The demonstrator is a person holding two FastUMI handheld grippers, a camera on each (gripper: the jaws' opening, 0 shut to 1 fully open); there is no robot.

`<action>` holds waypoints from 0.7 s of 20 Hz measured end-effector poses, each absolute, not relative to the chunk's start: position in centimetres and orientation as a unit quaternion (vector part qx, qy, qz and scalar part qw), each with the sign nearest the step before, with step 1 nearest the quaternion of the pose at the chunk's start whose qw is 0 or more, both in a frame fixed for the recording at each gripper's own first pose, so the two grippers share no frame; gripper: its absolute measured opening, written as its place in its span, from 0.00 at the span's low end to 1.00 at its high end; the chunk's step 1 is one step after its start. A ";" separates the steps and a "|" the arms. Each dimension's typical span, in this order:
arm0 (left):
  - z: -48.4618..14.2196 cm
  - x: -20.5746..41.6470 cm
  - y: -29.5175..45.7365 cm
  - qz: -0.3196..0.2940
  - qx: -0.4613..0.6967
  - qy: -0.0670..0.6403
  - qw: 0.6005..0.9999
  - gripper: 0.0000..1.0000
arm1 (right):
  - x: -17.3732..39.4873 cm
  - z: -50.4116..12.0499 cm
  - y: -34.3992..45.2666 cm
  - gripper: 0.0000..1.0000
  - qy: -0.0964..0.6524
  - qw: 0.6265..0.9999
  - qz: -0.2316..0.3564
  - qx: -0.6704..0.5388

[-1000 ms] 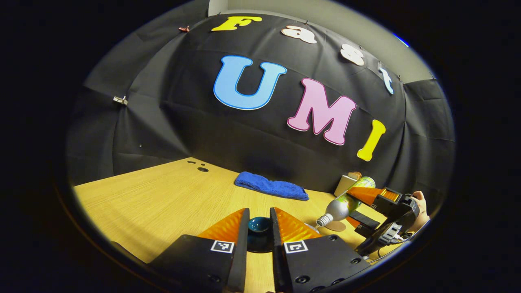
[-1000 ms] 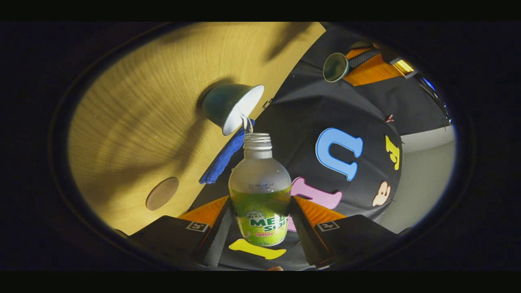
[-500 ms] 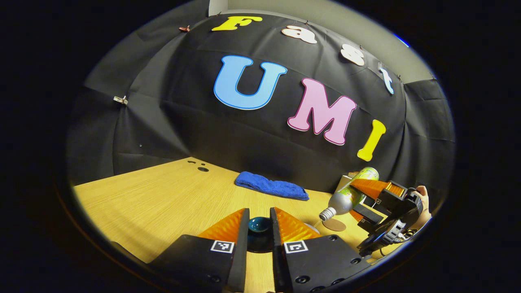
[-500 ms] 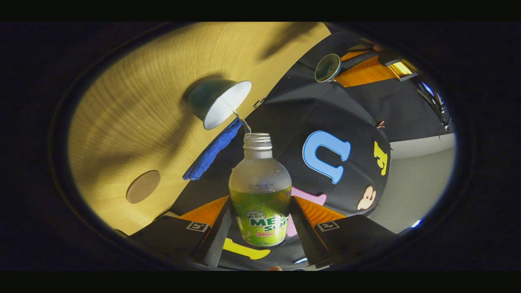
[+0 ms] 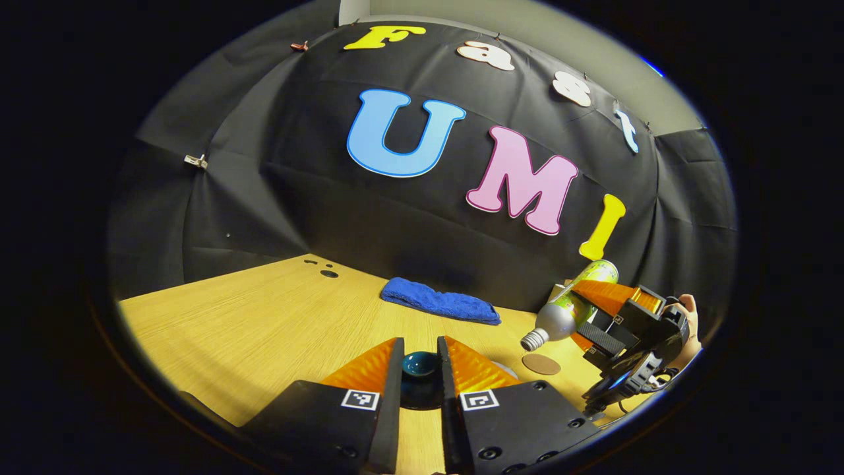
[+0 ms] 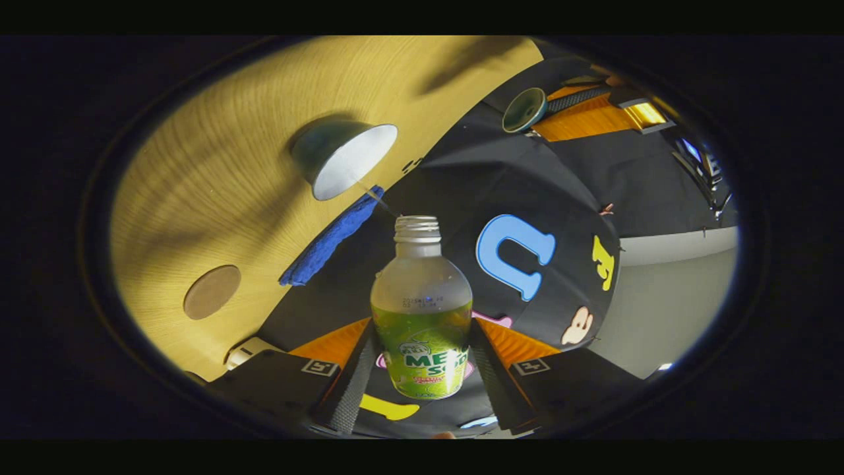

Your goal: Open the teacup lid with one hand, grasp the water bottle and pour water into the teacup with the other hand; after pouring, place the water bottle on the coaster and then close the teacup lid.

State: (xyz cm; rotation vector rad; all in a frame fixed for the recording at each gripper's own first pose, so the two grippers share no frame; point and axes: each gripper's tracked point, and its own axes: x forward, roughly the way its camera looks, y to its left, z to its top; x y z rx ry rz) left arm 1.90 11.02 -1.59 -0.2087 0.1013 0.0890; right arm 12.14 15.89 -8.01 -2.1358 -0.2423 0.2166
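Note:
My right gripper [image 6: 422,328] is shut on the green-labelled water bottle [image 6: 422,310], which is uncapped and tilted mouth-down toward the teacup [image 6: 341,159]. The teacup stands open on the table, its white inside showing. A thin thread of water [image 6: 377,198] runs from the bottle mouth to the cup. My left gripper [image 5: 421,348] is shut on the dark teal teacup lid [image 5: 421,364] by its knob, held above the table. From the left gripper view the right gripper [image 5: 610,315] and tilted bottle [image 5: 566,312] hang just above the round brown coaster [image 5: 541,363].
A folded blue towel [image 5: 438,301] lies near the back wall. A small white box [image 6: 247,348] sits at the table's far right by the wall. A hand [image 5: 686,323] holds the right gripper. The wooden table [image 5: 264,316] stretches left.
The bottle has lifted and drawn back from the teacup, and the stream has thinned. In the right gripper view cup and coaster slid left. The left gripper with the lid stayed still.

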 end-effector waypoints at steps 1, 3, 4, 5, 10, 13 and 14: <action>-1.6 1.9 10.9 0.044 -0.104 0.051 0.992 0.30 | 12.2 -8.0 15.9 0.80 -0.100 0.470 0.089 -0.872; -1.5 1.8 11.0 0.044 -0.104 0.051 0.992 0.30 | 12.2 -8.1 16.0 0.76 -0.098 0.471 0.092 -0.872; -1.4 1.8 11.0 0.044 -0.104 0.050 0.992 0.30 | 12.2 -8.3 16.1 0.76 -0.097 0.473 0.093 -0.871; -1.5 1.8 11.0 0.045 -0.104 0.050 0.992 0.30 | 12.2 -8.4 16.1 0.77 -0.097 0.474 0.094 -0.870; -1.6 1.8 11.3 0.050 -0.107 0.050 0.992 0.30 | 11.9 -10.2 15.5 0.80 -0.064 0.539 0.116 -0.832; -1.8 1.9 11.4 0.054 -0.109 0.050 0.991 0.30 | 11.5 -11.6 14.7 0.80 -0.026 0.618 0.131 -0.775; -1.8 1.9 11.5 0.055 -0.110 0.051 0.991 0.30 | 11.6 -11.8 14.6 0.80 -0.013 0.644 0.133 -0.753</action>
